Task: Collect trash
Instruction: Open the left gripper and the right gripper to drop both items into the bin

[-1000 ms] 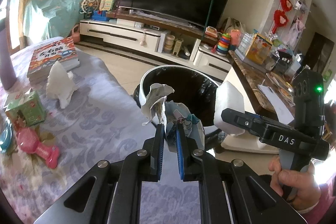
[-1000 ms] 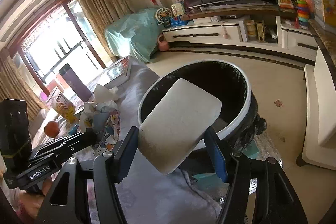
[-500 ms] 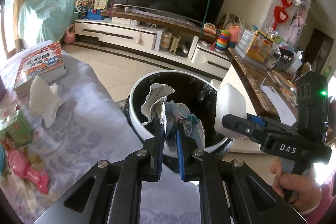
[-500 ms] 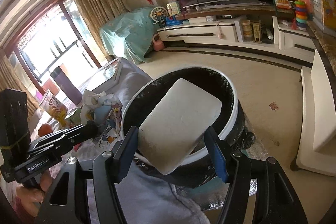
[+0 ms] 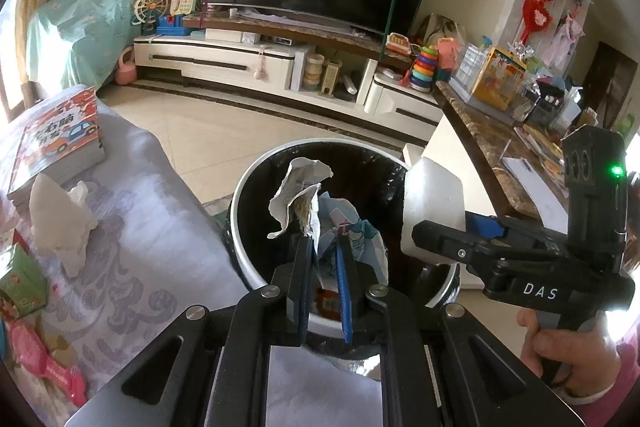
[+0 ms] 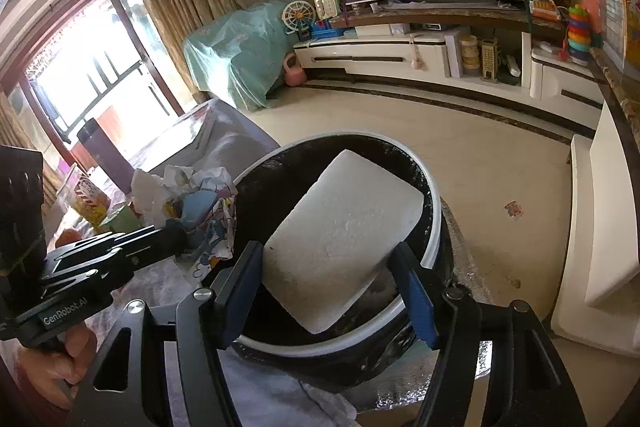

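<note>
Left gripper [image 5: 323,247] pinching crumpled paper [image 5: 310,203] right above the open bin [image 5: 248,259], just past the table's [image 5: 160,227] edge. Right gripper [image 6: 328,267] clamped around a white foam block [image 6: 344,243], tilted over the bin's near rim. Loose tissue [image 5: 60,223] lying on the table beside a book [image 5: 56,147].

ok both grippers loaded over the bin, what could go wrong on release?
1. The white foam block in the right gripper is wide and tilted; it may catch the trash bin rim rather than drop in.
2. The crumpled wrappers in the left gripper are light and loose; pieces may cling to the pads or flutter onto the floor.
3. The grippers sit close together over one opening and could knock each other.
</note>
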`<move>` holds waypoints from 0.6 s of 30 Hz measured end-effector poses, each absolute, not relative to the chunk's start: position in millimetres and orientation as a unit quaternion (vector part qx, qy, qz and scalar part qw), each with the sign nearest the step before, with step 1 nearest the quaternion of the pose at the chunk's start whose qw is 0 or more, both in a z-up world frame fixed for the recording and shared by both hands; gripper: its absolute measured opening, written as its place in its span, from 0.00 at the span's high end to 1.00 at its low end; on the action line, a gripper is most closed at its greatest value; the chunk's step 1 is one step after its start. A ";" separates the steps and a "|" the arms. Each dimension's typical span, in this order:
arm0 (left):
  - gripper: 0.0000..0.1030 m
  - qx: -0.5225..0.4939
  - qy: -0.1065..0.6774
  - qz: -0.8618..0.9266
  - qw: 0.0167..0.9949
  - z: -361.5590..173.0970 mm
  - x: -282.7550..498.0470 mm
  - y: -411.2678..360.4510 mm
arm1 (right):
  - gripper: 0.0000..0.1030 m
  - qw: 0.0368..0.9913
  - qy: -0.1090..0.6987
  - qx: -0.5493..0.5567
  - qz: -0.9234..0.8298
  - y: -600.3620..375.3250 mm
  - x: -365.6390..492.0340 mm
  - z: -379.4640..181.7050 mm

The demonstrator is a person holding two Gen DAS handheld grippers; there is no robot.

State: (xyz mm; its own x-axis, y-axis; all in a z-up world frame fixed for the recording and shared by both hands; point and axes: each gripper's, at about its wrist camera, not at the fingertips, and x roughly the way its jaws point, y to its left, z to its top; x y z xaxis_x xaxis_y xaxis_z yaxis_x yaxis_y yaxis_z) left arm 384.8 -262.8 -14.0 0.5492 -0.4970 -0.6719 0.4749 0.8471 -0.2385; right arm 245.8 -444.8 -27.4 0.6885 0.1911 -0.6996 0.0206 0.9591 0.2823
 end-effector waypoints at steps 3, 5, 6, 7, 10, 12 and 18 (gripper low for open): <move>0.90 -0.011 0.388 -0.276 0.879 -14.3 387.7 -268.1 | 0.34 0.909 0.393 0.131 0.046 -446.8 248.4 -28.3; 0.90 -0.009 0.389 -0.276 0.879 -14.7 389.8 -270.2 | 0.34 0.909 0.394 0.129 0.046 -447.6 249.9 -28.8; 0.90 -0.007 0.389 -0.276 0.879 -15.0 390.2 -271.4 | 0.34 0.909 0.395 0.128 0.046 -447.7 251.1 -28.8; 0.90 -0.005 0.389 -0.276 0.879 -15.5 390.5 -272.5 | 0.34 0.909 0.395 0.126 0.046 -447.7 251.7 -28.9; 0.89 -0.007 0.391 -0.275 0.878 -14.7 390.7 -271.0 | 0.32 0.908 0.398 0.123 0.049 -448.2 254.2 -29.3; 0.87 -0.011 0.391 -0.274 0.879 -13.1 390.0 -270.1 | 0.28 0.907 0.399 0.125 0.050 -448.6 254.7 -28.9; 0.67 -0.032 0.387 -0.254 0.886 -13.9 377.6 -249.4 | 0.23 0.907 0.396 0.134 0.049 -447.5 251.9 -27.1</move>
State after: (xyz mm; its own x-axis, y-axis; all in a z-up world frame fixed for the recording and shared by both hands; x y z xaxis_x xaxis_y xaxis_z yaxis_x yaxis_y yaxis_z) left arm 377.6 -249.4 -13.9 0.5714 -0.4755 -0.6689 0.4258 0.8685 -0.2536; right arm 251.9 -447.5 -27.1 0.6813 0.1956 -0.7054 0.0170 0.9592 0.2824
